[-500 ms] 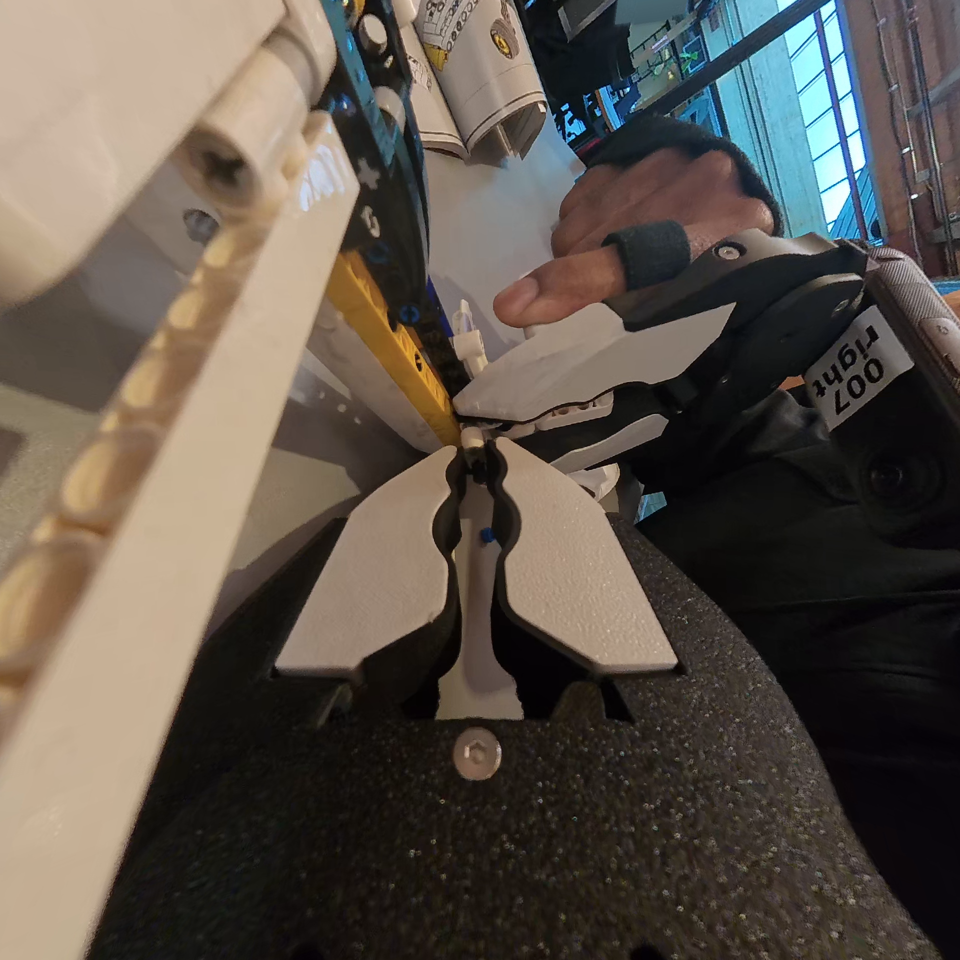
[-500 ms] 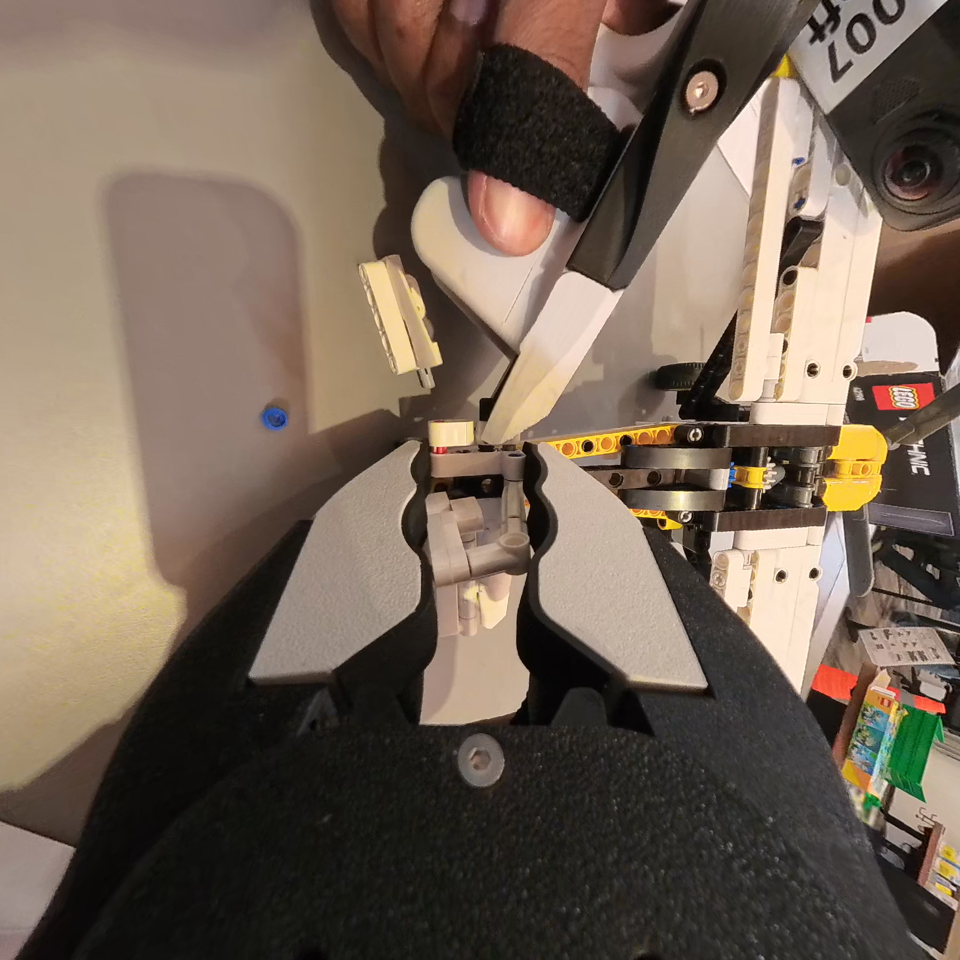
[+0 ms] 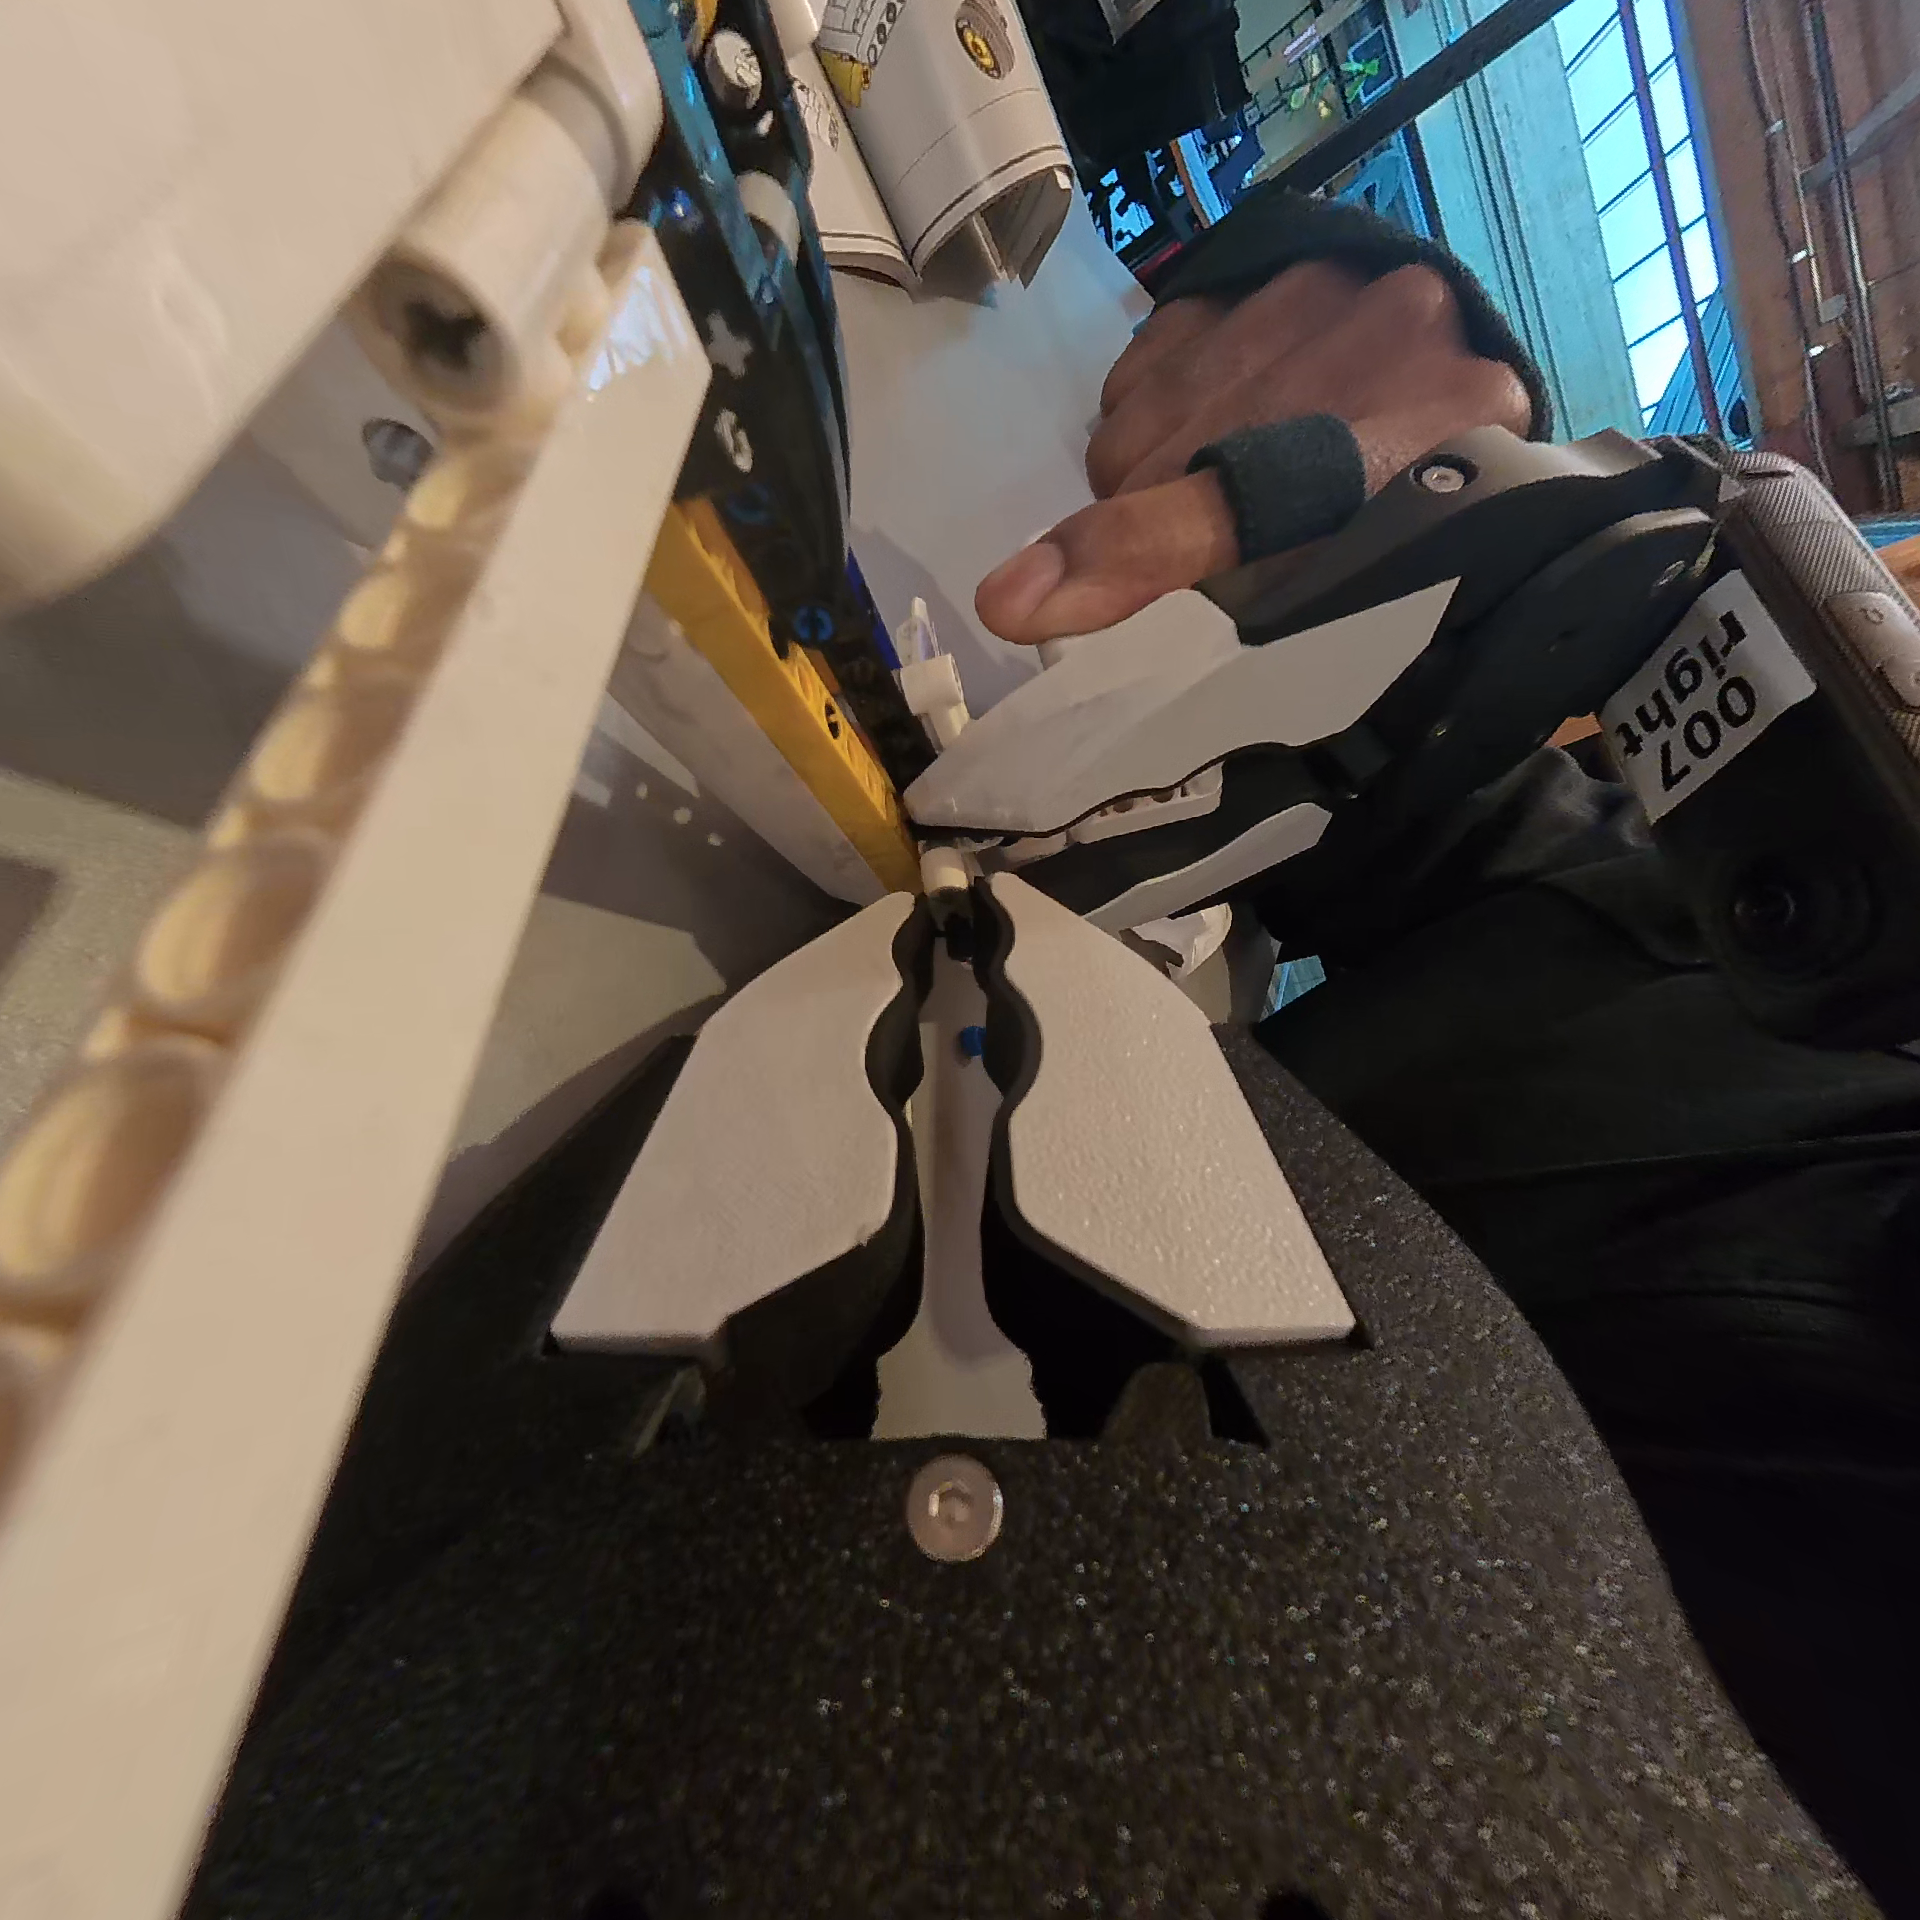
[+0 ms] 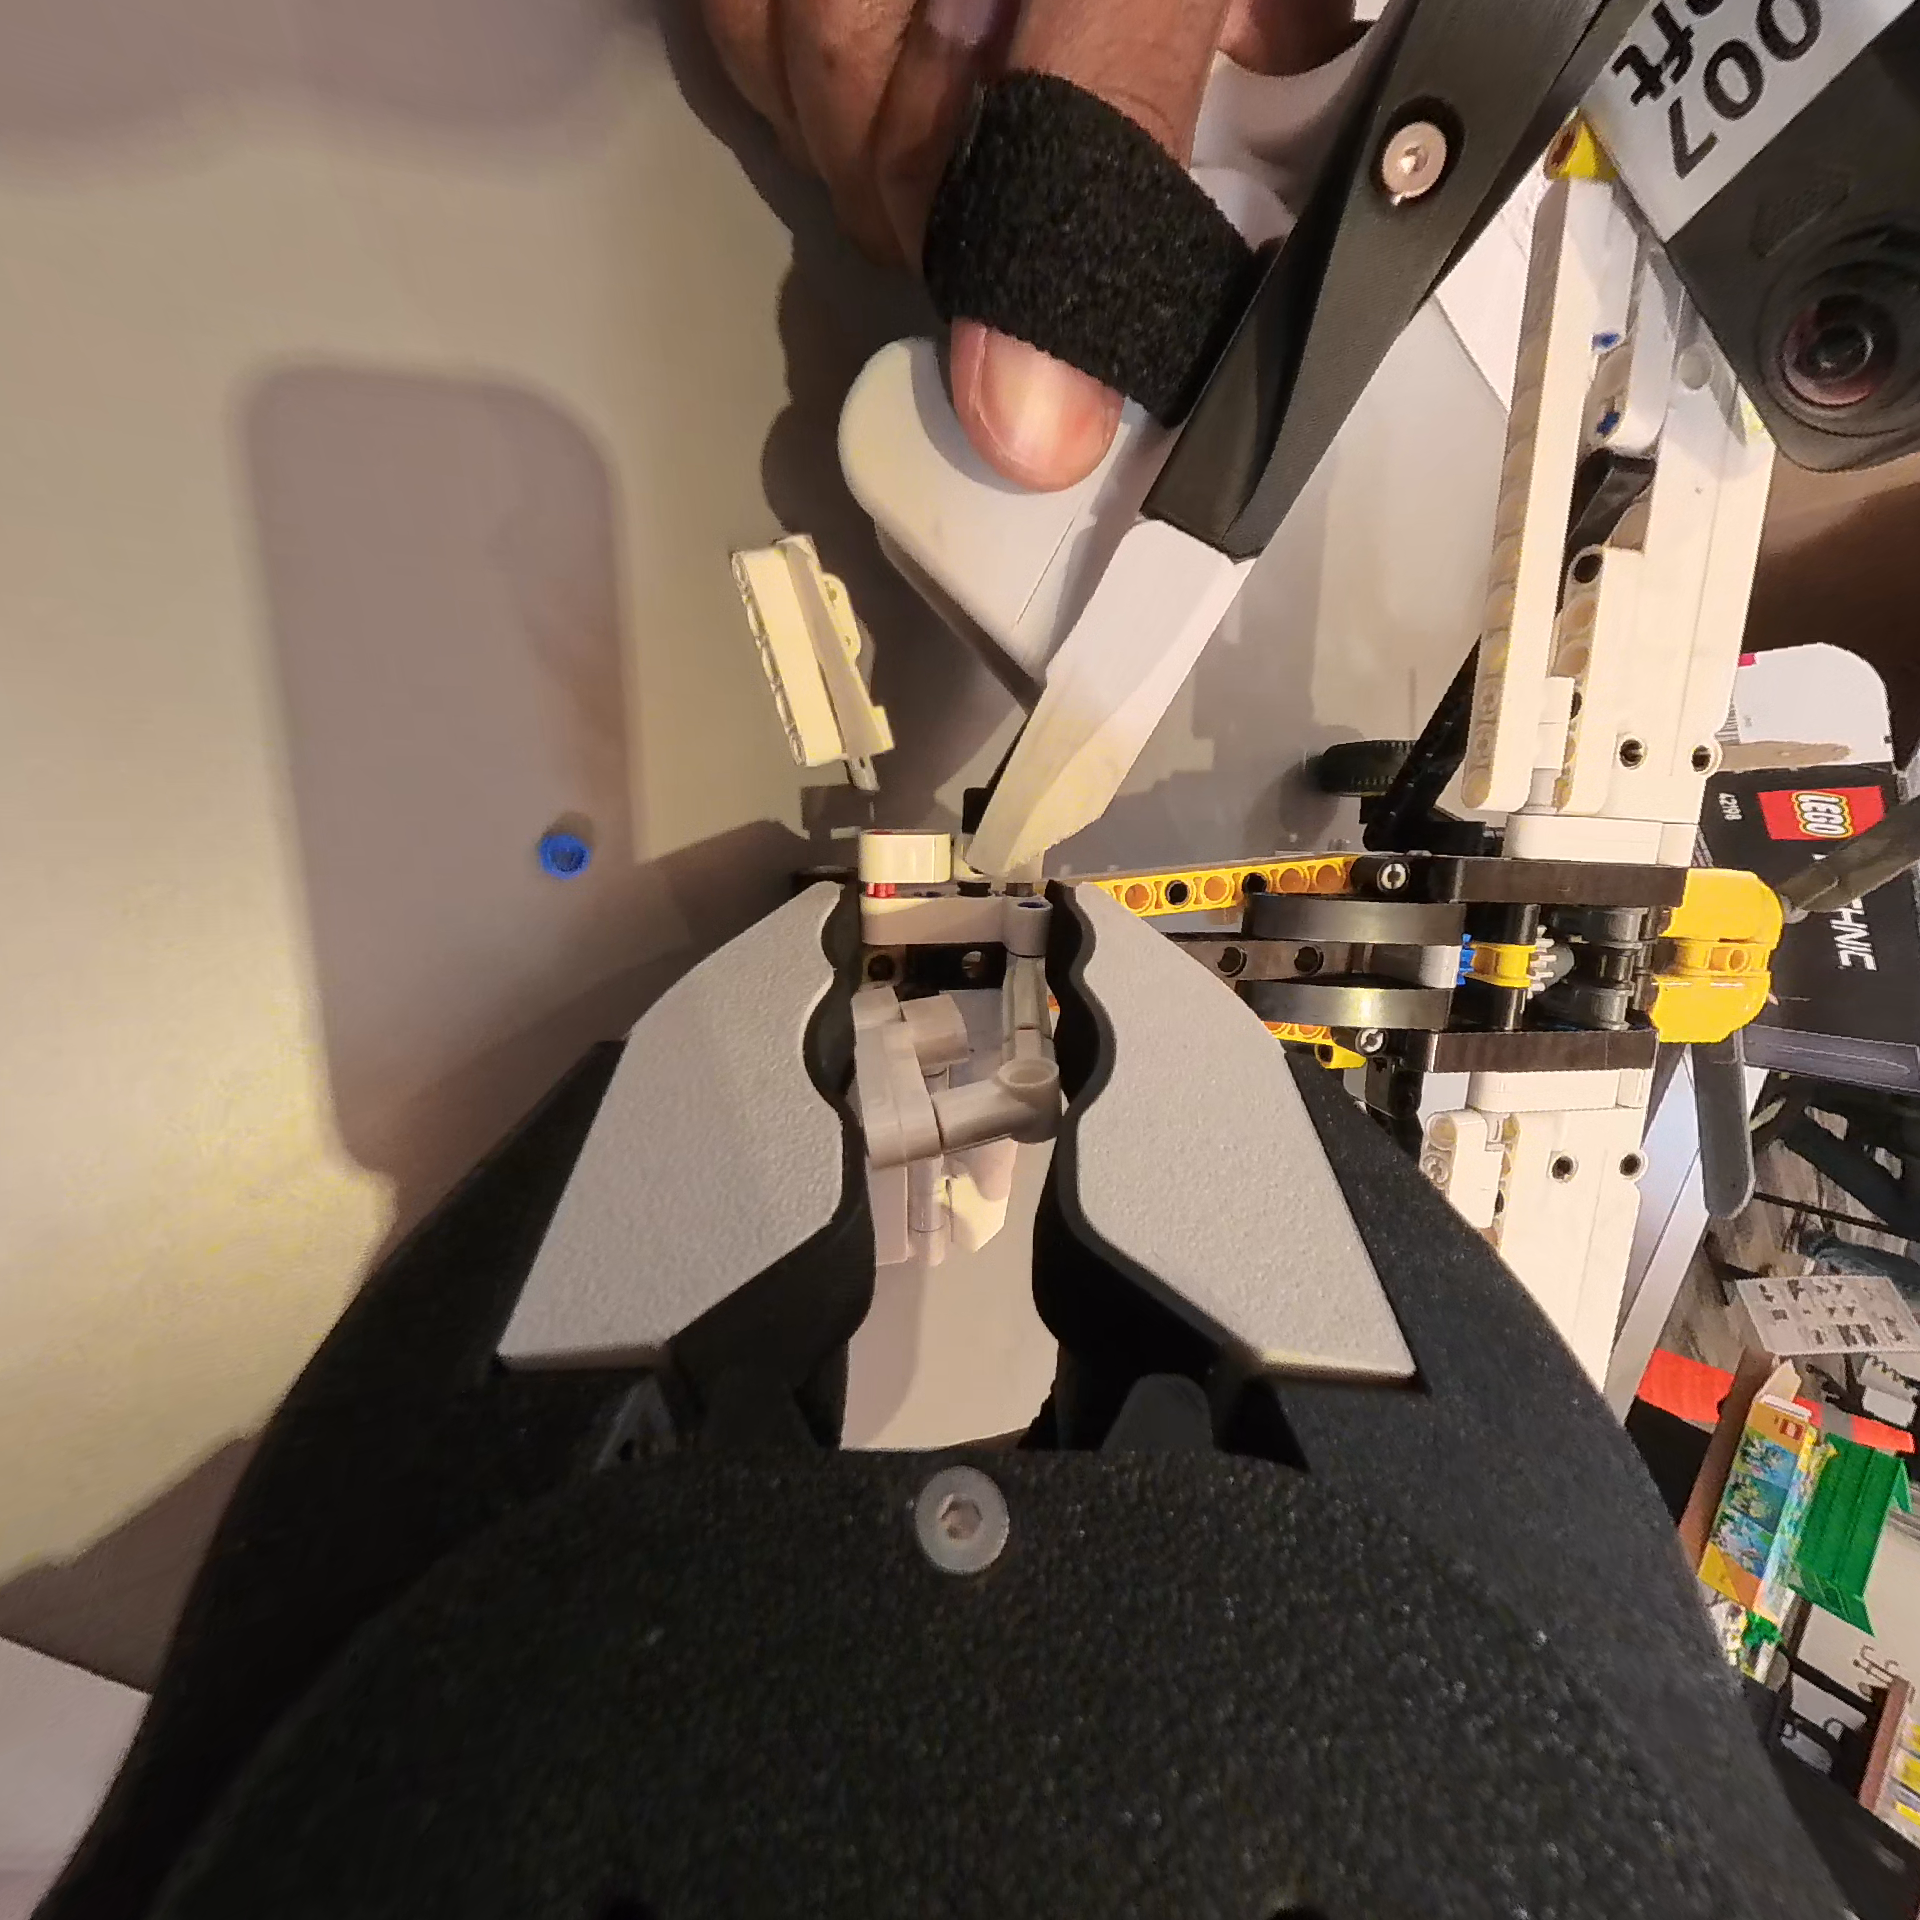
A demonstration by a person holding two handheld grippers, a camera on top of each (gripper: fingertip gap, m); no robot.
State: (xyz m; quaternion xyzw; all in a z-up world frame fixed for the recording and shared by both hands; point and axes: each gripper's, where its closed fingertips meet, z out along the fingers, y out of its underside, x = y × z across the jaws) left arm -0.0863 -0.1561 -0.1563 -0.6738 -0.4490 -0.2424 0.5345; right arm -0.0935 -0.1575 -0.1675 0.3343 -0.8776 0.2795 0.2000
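The right tool [image 4: 951, 914] is clamped across a grey sub-assembly [image 4: 940, 1101] of toy building-set beams and connectors, both pads pressed against its sides. That piece sits at the end of a larger white, black and yellow model [image 4: 1538, 935] lying on the pale surface [image 4: 312, 312], next to its yellow perforated beam [image 4: 1226, 888].

The left tool [image 3: 951, 914] is nearly pressed together, pinching a small dark pin [image 3: 954, 925] at its very tips, just under a small white bush [image 3: 943, 871] where the yellow beam ends. In the right wrist view its white fingertip [image 4: 1049, 790] touches down beside that bush on top of the grey piece. Each tool has a person's hand behind it.

A loose white plate piece [image 4: 805, 655] and a small blue pin [image 4: 564, 854] lie apart on the surface.

Risks, as I judge them — the dark pin is held by a sliver of pad, so any twist could flick it out. The two tools crowd one joint; a push off-axis could pry the grey piece loose or shift the whole model.
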